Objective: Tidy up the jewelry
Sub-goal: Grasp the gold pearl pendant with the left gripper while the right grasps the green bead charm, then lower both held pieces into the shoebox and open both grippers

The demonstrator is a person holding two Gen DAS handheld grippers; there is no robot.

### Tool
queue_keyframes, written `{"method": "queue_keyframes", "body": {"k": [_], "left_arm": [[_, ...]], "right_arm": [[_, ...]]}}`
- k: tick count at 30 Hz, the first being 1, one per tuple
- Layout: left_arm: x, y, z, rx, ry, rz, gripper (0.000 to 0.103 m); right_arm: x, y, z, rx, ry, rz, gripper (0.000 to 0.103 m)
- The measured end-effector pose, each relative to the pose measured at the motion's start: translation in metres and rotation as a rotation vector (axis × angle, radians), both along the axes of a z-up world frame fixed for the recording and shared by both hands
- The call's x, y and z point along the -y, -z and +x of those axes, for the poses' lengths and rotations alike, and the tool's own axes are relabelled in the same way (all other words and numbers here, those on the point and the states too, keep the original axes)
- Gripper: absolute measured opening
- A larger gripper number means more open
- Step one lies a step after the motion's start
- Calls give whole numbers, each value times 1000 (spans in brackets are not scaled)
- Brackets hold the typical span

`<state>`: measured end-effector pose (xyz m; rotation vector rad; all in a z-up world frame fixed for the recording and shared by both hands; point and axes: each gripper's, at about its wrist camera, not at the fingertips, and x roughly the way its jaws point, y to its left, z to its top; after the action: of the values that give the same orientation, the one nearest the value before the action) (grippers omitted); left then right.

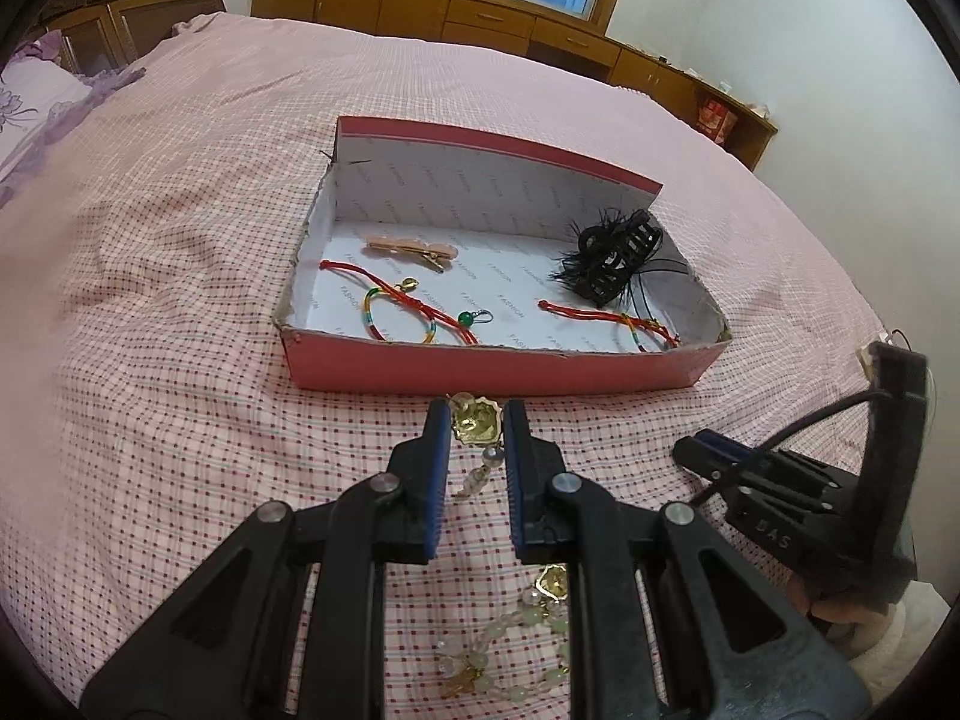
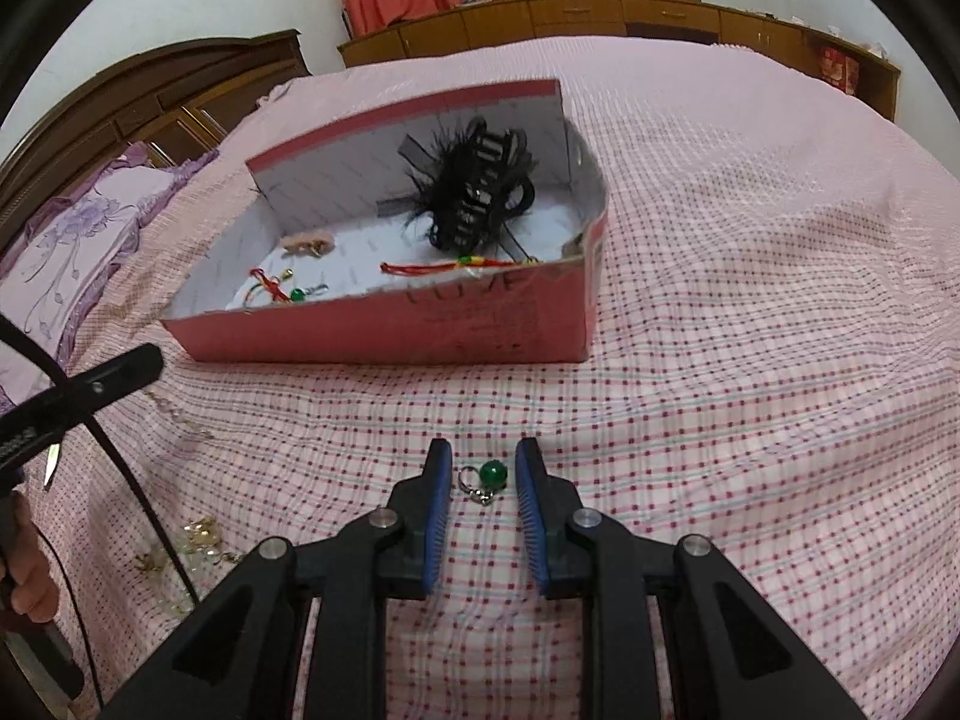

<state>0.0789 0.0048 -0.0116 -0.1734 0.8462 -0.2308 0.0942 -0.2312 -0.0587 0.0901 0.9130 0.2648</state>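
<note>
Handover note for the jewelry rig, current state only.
Left gripper: shut on gold earring, just short of the pink box.
Right gripper: jaws straddle green bead earring on the bedspread, not gripping.
Done: hair claw, pink clip, red cord bracelets and one green earring in box.
Left: both earrings, bead bracelet.

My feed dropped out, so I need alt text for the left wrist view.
The left hand-held gripper is shut on a gold earring just short of a pink box on a checked bedspread. The box holds a hair clip, red cords and a barrette. A bead bracelet lies below the gripper.
</note>
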Motion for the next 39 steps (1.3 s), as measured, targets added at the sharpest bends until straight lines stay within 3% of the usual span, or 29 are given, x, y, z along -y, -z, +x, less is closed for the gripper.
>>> {"method": "queue_keyframes", "body": {"k": [4,7,16,29,39], "left_arm": [[0,0,0,0,-1,-1,9],[0,0,0,0,-2,-2,9],[0,-8,-5,19,-14,-2,9],[-2,-31,-2,88,-20,10,9],[-4,-39,23,152,-31,16,9]], "right_arm": [[-3,5,3,-9,-1,-15,24],[-5,5,3,-5,-6,-19,12],[-4,-7,-6,29,-24,0,11],[-15,-61,-21,168,-72,34,11],[-29,-83,0,256,-69,31,11]]}}
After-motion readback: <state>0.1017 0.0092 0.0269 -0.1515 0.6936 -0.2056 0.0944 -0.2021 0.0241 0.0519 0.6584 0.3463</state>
